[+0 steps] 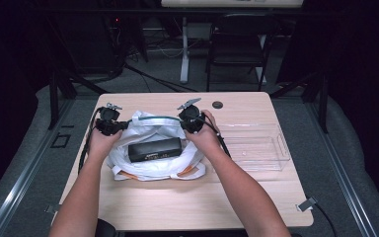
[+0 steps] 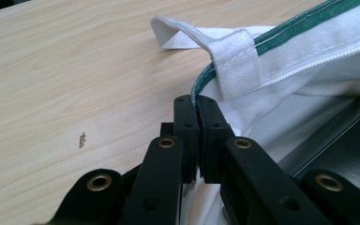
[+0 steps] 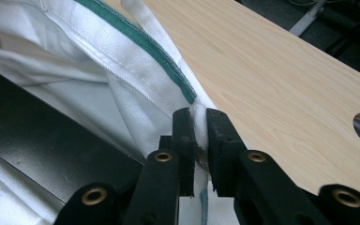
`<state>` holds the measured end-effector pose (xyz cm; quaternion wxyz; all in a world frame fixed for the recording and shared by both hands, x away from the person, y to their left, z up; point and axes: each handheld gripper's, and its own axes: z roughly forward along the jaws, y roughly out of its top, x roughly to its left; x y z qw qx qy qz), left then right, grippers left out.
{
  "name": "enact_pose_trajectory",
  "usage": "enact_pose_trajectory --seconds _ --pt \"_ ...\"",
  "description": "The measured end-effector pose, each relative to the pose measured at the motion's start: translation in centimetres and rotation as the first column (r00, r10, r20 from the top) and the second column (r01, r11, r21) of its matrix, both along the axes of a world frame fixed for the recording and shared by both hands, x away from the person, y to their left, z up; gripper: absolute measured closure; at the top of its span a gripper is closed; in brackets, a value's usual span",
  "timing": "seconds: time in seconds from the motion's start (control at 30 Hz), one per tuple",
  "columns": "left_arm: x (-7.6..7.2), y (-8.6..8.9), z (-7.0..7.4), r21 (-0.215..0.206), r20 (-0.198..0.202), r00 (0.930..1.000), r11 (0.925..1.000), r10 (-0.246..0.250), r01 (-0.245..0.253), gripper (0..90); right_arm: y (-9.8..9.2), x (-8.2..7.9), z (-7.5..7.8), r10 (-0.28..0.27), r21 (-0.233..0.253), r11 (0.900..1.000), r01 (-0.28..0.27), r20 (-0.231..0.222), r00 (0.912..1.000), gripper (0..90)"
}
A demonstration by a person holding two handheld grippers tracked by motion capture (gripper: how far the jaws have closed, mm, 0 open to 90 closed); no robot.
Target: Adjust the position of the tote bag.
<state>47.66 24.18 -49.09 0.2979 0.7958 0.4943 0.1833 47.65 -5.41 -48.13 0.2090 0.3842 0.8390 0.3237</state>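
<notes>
A white cloth bag (image 1: 153, 148) with a green-trimmed rim lies mid-table, and a flat black box (image 1: 155, 149) rests in its mouth. My left gripper (image 1: 112, 126) pinches the bag's left rim; in the left gripper view its jaws are shut on the green-edged hem (image 2: 198, 91), beside a sewn white handle loop (image 2: 232, 65). My right gripper (image 1: 191, 121) grips the right rim; in the right gripper view its jaws are shut on bunched white fabric (image 3: 199, 123) just below the green trim (image 3: 140, 42). The black box (image 3: 42, 140) lies close by inside the bag.
A clear plastic bin (image 1: 256, 146) stands on the table right of the bag. A round cable hole (image 1: 217, 104) is in the tabletop (image 1: 187, 202) behind the right gripper. A black chair (image 1: 239, 44) and a desk leg stand beyond the far edge.
</notes>
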Motion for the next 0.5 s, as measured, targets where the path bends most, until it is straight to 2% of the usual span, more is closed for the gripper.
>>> enact_pose_trajectory --seconds 0.1,0.23,0.33,0.43,0.5 --pt "0.18 -0.01 -0.23 0.003 -0.004 1.0 1.0 0.003 -0.003 88.1 0.06 0.12 -0.19 -0.003 0.008 1.0 0.003 -0.001 1.0 82.5" --pt "0.37 -0.14 -0.55 0.009 -0.012 0.9999 0.9999 0.007 -0.007 88.1 0.16 0.2 -0.33 0.0 -0.01 1.0 0.0 -0.006 1.0 82.5" --pt "0.46 -0.19 -0.75 0.008 -0.018 0.9998 0.9999 0.008 -0.008 88.1 0.23 0.27 -0.54 -0.006 0.001 1.0 0.006 -0.002 1.0 82.4" --pt "0.52 -0.22 -0.85 0.013 -0.02 0.9998 0.9999 0.008 -0.008 88.1 0.18 0.42 -0.53 0.0 -0.016 1.0 0.0 -0.014 0.9999 82.5" --pt "0.65 -0.19 -1.02 0.018 -0.026 0.9997 0.9998 0.005 -0.005 88.0 0.21 0.51 -0.63 -0.003 -0.008 1.0 0.003 -0.015 0.9999 82.5"
